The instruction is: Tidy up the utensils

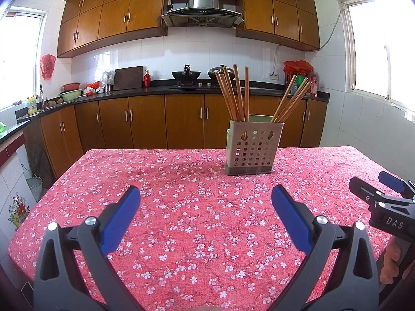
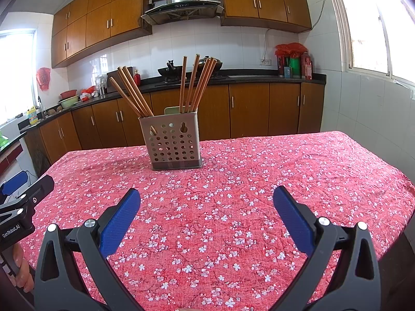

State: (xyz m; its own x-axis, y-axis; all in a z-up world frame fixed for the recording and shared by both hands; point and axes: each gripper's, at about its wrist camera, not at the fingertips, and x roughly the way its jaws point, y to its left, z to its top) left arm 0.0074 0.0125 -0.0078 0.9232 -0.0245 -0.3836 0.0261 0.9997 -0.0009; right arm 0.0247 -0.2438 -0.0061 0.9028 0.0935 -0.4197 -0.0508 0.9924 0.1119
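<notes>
I see the perforated utensil holder [image 1: 251, 148] standing upright on the far part of the table [image 1: 181, 233], which is covered with a red floral cloth. It holds wooden chopsticks [image 1: 234, 93] in two bunches: one leaning left, the other leaning right, their tips well above the rim. A pale green piece shows behind the holder's back wall; I cannot tell what it is.

My left gripper [image 1: 206, 199] hangs over the near side of the cloth with its blue pads spread wide and nothing between them. My right gripper [image 2: 207, 200] does the same, jaws wide apart and empty. From the left wrist view the right tool's body reads "DAS"; from the right wrist view the left tool's body reads "GenRobot.AI".

Beyond the table runs a dark counter [image 2: 259, 79] with wooden cupboards, a wok [image 2: 170, 71] on the stove, a red bottle [image 1: 147, 79], and a range hood [image 1: 202, 13] above. Bare cloth lies between both grippers and the holder.
</notes>
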